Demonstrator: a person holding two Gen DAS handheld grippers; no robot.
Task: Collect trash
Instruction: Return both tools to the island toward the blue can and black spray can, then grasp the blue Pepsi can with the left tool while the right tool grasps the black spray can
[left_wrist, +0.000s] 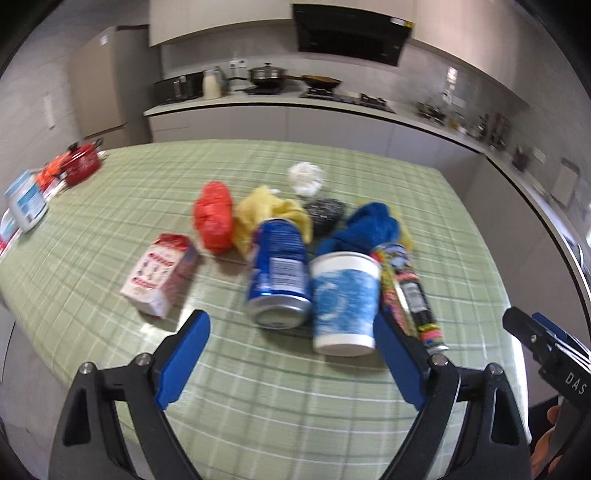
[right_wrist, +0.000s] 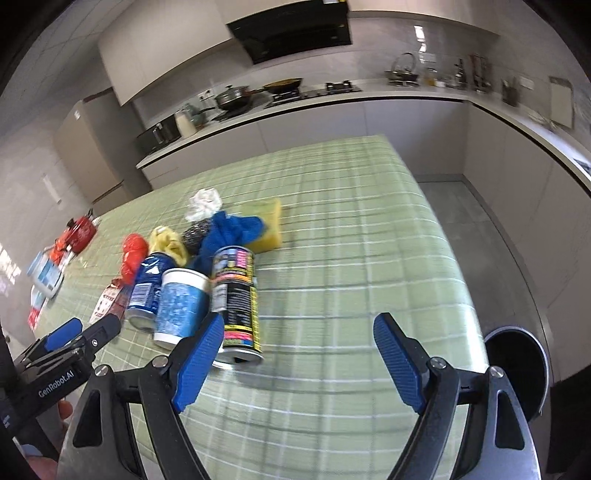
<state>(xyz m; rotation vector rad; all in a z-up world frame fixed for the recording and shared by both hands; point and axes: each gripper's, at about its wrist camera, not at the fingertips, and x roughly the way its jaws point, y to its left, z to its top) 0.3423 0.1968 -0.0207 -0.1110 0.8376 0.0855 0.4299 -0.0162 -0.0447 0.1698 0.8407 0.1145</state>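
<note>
**Kitchen table, trash heaped, both grippers empty**

You are in a kitchen with grey cabinets and a counter along the far wall, standing at a table under a green checked cloth. The trash lies in one cluster near the middle of it. At the front, side by side, lie a blue can, a blue and white paper cup and a yellow and black can, all tipped over. A small red and white carton lies apart to their left. Behind them sit a red crumpled bag, a yellow bag, a blue cloth, a steel scourer, a white paper wad and a yellow sponge.

Your left gripper stands wide apart over the cloth just short of the cup and blue can, with nothing between its pads. Your right gripper is likewise spread wide and empty, its left pad just in front of the yellow and black can. A round dark bin stands beyond the table's right edge.
</note>
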